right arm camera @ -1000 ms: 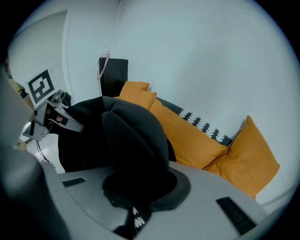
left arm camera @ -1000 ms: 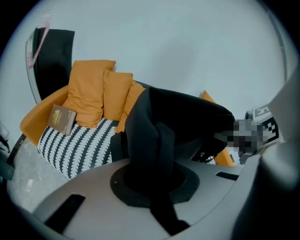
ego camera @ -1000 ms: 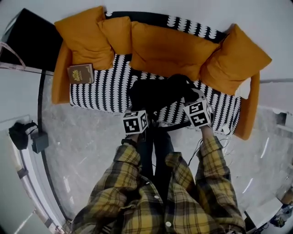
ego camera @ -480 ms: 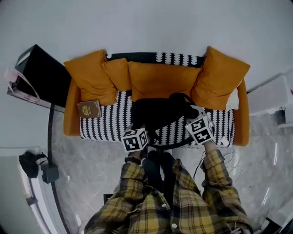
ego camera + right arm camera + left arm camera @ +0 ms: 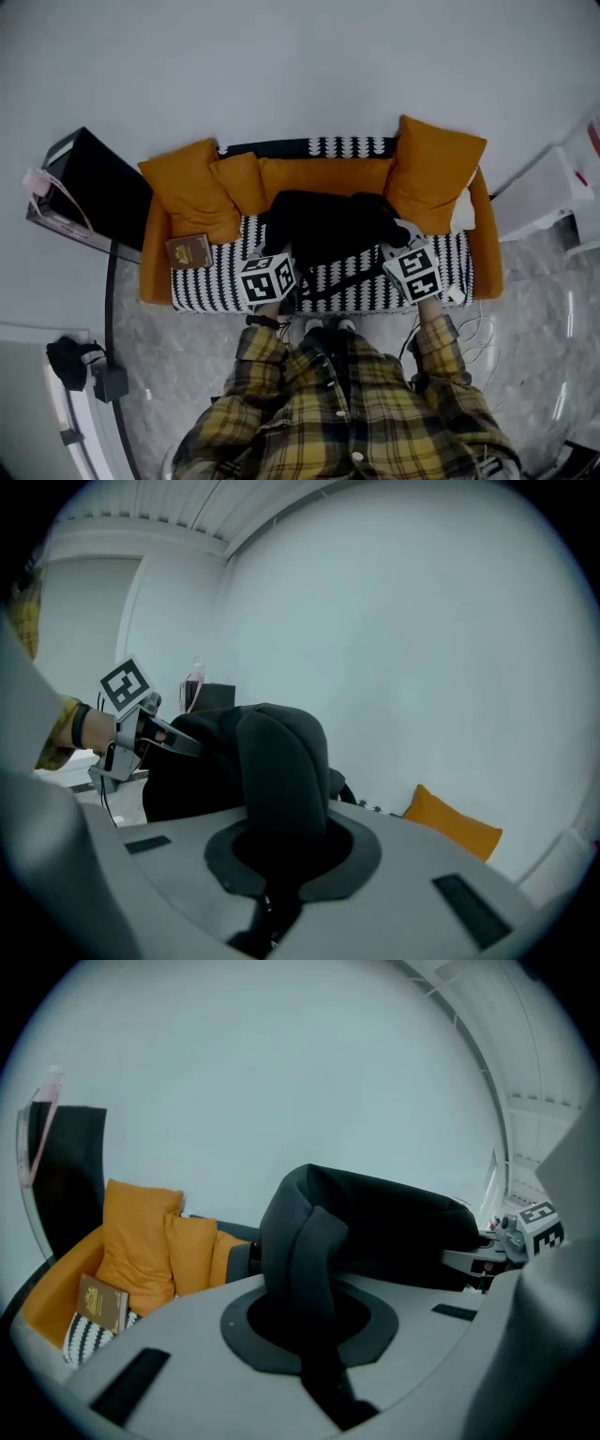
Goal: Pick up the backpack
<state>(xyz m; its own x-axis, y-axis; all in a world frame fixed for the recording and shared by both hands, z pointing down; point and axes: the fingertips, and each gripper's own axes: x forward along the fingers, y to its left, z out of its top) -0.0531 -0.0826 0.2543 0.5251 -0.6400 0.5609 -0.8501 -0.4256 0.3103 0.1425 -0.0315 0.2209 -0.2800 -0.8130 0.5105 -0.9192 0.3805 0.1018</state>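
Item: black backpack (image 5: 323, 228), held up over the orange sofa (image 5: 155, 272), hanging between both tongs. We logged left tongs (image 5: 314, 1335) clamped tight on its left strap (image 5: 305, 1241) and right tongs (image 5: 277, 855) clamped likewise on its right strap (image 5: 281, 761).

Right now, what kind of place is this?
Probably a living room or lounge: an orange sofa with cushions stands against a plain wall, a book lies on its patterned seat, and the floor looks like stone.
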